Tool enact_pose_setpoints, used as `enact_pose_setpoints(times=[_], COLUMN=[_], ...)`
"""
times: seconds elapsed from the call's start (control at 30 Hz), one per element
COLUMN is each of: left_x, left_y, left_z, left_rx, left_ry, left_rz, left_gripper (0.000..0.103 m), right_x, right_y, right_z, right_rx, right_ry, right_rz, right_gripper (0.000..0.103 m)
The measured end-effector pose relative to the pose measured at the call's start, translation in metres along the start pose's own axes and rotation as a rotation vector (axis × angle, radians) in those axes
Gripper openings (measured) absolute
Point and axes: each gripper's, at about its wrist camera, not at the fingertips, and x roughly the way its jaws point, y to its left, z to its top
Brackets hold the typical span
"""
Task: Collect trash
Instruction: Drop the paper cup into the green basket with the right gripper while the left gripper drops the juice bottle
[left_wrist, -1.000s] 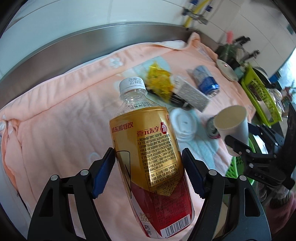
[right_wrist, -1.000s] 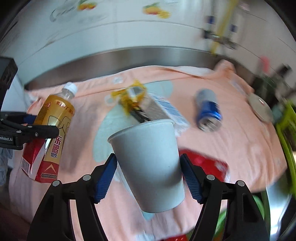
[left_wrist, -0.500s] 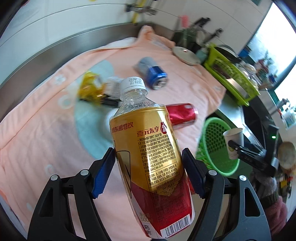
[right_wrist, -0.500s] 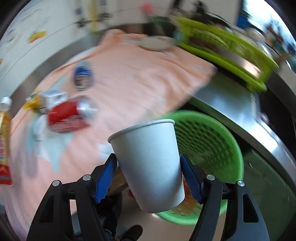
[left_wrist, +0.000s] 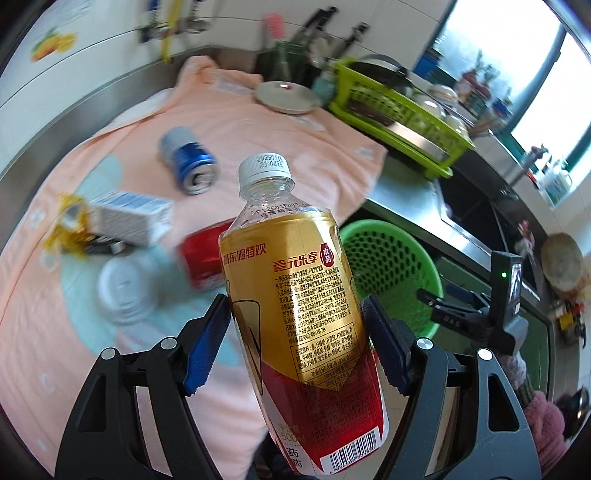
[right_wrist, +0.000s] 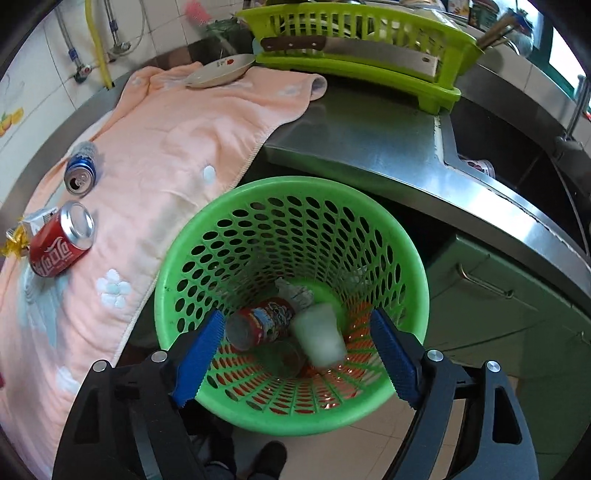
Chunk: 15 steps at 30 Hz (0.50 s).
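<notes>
Overhead, the right tongs (right_wrist: 295, 354) are opening with nothing between them above a green basket (right_wrist: 369, 221) holding a paper cup (right_wrist: 320, 334); the left tongs (left_wrist: 295, 339) clench a bottle (left_wrist: 295, 295).

1. The paper cup (right_wrist: 320, 338) inside the green basket (right_wrist: 413, 258) is motion-blurred, so its rim and its lie cannot be made out.
2. The bottle (left_wrist: 299, 295) hides part of the red can (left_wrist: 201, 258), which is also blurred.
3. The white lid (left_wrist: 123, 291) and the yellow wrapper (left_wrist: 68, 229) are smeared.
4. The bottle's base is cut off by the lower edge of the left wrist view.
</notes>
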Motion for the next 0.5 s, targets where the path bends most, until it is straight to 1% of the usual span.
enact_pose_setpoints(times=[0.13, 0.3, 0.43, 0.5], left_x=[0.024, 0.057, 0.090, 0.106], left_y=[-0.035, -0.076, -0.104, -0.116], left_z=[0.011, 0.021, 0.025, 0.025], left_rx=[0.051, 0.115, 0.143, 0.148], left_ry=[0.024, 0.048, 0.078, 0.097], left_rz=[-0.032, -0.069, -0.094, -0.121], left_gripper=[0.072, 0.072, 0.072, 0.073], right_x=[-0.017, -0.050, -0.076, -0.085], right_y=[-0.008, -0.018, -0.026, -0.030], right_z=[-0.006, -0.017, -0.028, -0.034], right_rx=[0.011, 0.027, 0.034, 0.043], right_ry=[-0.031, -0.091, -0.145, -0.167], right_rz=[0.019, 0.036, 0.031, 0.032], right_gripper=[0.078, 0.079, 0.079, 0.080])
